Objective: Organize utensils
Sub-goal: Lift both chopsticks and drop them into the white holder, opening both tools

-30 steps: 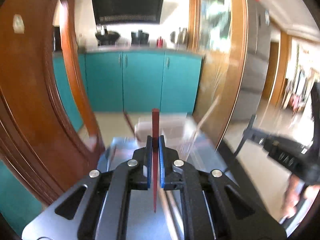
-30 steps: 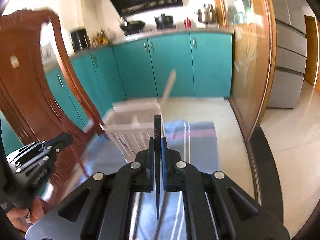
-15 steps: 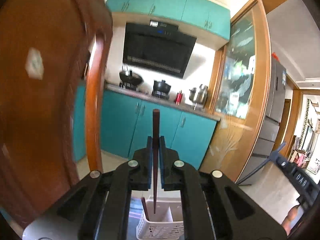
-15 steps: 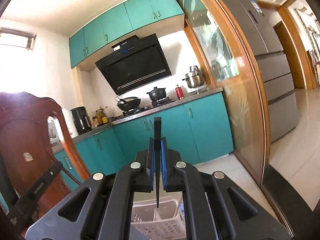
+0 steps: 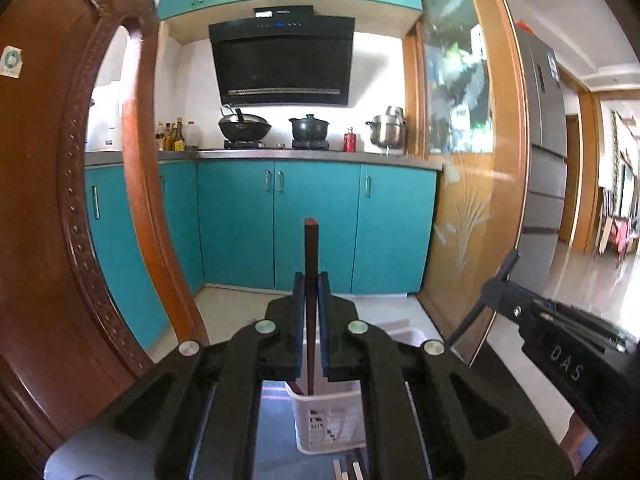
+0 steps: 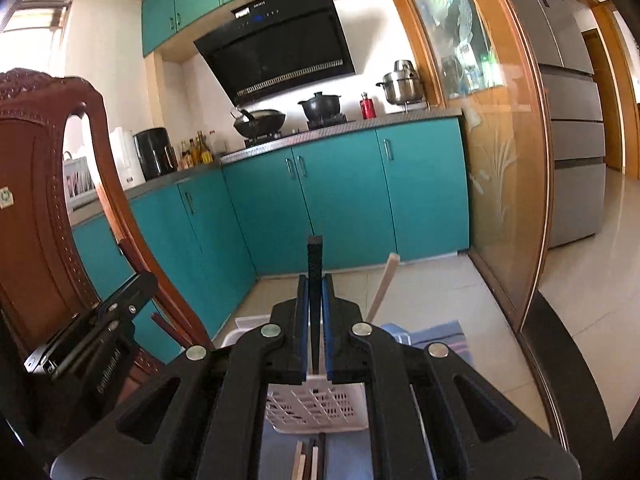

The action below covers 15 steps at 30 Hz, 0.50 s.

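My left gripper [image 5: 311, 280] is shut on a dark red chopstick [image 5: 311, 264], held upright, its lower tip over the white slotted utensil basket [image 5: 328, 420]. My right gripper [image 6: 315, 284] is shut on a black chopstick [image 6: 315, 276], also upright, its lower end just above the same basket [image 6: 316, 404]. A pale wooden chopstick [image 6: 383, 286] leans out of the basket's far side. Several loose chopsticks [image 6: 309, 458] lie on the cloth in front of the basket. The right gripper shows at the right of the left wrist view [image 5: 500, 276]; the left gripper is at the left of the right wrist view [image 6: 100, 320].
A carved wooden chair back [image 5: 48, 220] stands close on the left. A striped blue cloth [image 6: 436, 334] covers the table under the basket. Teal kitchen cabinets [image 5: 312, 224], a stove with pots and a glass sliding door [image 5: 464, 200] are behind.
Both grippers have tilted up from facing the table and then lowered a little; the basket now sits right under both chopstick tips. Both stay shut on their chopsticks.
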Motion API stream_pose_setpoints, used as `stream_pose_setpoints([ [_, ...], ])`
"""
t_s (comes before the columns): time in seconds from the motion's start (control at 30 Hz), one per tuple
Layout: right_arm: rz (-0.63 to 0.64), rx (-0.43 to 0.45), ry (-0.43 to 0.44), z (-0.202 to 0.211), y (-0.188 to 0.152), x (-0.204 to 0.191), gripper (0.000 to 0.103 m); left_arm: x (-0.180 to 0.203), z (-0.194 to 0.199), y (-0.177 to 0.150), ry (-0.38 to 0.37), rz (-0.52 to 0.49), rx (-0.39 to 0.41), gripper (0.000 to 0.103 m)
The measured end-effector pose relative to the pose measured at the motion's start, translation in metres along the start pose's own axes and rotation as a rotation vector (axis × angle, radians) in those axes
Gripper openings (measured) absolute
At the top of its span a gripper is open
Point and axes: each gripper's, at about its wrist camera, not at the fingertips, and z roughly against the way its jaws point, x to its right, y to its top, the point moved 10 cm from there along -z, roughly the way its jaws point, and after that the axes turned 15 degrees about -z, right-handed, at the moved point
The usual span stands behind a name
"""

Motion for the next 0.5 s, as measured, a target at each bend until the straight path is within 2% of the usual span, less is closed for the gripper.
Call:
stream_pose_setpoints([
  [0.3, 0.015, -0.036, -0.019, 0.001, -0.013, 0.006, 0.009, 0.011, -0.001, -0.016, 0.005, -0.059, -0.032, 0.007],
  [0.5, 0.013, -0.033, -0.016, 0.008, -0.014, 0.009, 0.03, 0.01, -0.001, -0.023, 0.009, -0.055, -0.063, 0.009],
])
